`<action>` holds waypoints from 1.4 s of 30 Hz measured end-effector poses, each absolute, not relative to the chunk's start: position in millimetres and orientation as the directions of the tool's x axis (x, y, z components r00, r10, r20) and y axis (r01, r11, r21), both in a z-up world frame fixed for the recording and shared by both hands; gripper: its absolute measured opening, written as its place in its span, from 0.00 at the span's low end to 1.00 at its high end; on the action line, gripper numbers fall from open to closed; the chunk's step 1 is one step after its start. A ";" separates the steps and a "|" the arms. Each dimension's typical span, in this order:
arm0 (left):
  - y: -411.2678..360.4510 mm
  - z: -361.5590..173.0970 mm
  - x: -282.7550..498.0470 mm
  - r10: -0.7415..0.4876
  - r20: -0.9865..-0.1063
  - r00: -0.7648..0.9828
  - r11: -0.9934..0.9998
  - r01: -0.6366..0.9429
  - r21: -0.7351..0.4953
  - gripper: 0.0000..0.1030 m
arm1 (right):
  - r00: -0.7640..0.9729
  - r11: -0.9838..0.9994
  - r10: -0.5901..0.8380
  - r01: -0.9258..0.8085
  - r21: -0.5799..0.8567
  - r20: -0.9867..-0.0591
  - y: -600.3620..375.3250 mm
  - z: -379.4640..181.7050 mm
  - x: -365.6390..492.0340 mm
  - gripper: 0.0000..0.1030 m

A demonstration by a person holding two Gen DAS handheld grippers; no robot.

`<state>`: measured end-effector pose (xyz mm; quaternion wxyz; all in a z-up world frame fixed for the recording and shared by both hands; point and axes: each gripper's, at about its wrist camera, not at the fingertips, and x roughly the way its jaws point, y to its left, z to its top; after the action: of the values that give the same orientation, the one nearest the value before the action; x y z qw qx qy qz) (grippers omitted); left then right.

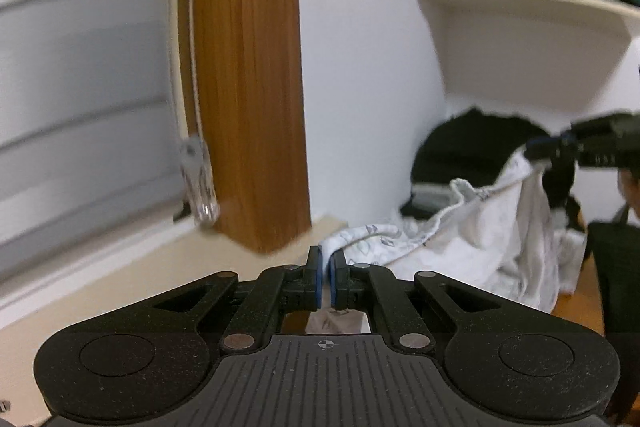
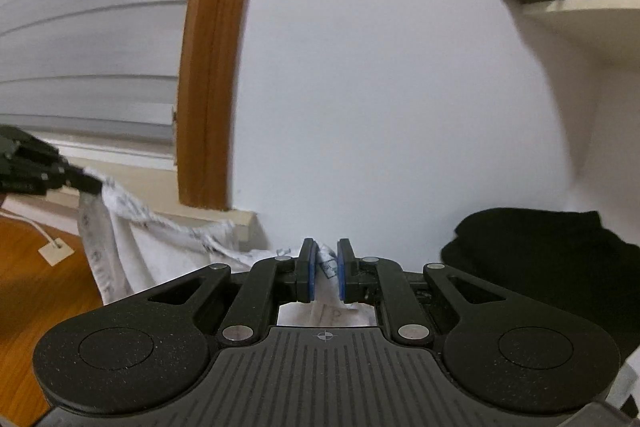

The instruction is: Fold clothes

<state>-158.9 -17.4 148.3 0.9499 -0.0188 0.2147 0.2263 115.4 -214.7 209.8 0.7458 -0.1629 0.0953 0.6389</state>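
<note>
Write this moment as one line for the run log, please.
left tool: shut on white cloth | right tool: shut on white cloth | cloth: lifted, hanging between both | black garment: untouched

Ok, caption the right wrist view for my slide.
Right hand-held gripper pinching a white printed garment, left hand-held gripper gripping its other end.

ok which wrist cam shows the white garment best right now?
Left wrist view: the white patterned garment hangs spread between the left gripper and the right gripper, most of its drape visible. The right wrist view shows only a strip along its top edge; the gripper body hides the rest.
</note>
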 end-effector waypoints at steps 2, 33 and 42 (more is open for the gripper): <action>-13.5 140.8 -156.1 0.414 -0.439 0.797 0.900 -0.432 0.065 0.13 | 0.154 0.121 0.921 -0.986 -0.114 -0.358 -205.3 206.0 111.7 0.11; -25.2 100.0 -7.3 0.294 -0.517 0.804 0.953 -0.284 0.102 0.04 | 0.069 0.103 0.810 -0.994 0.026 -0.582 -240.7 106.7 148.0 0.51; -14.8 176.7 -77.6 0.443 -0.367 0.818 0.894 -0.433 0.113 0.04 | 0.117 0.147 0.819 -0.989 0.008 -0.561 -245.9 107.2 140.6 0.03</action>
<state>-77.6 -14.8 176.7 0.9534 0.0123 0.1954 0.2297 140.6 -245.9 107.2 0.7230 -0.1888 0.2249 0.6253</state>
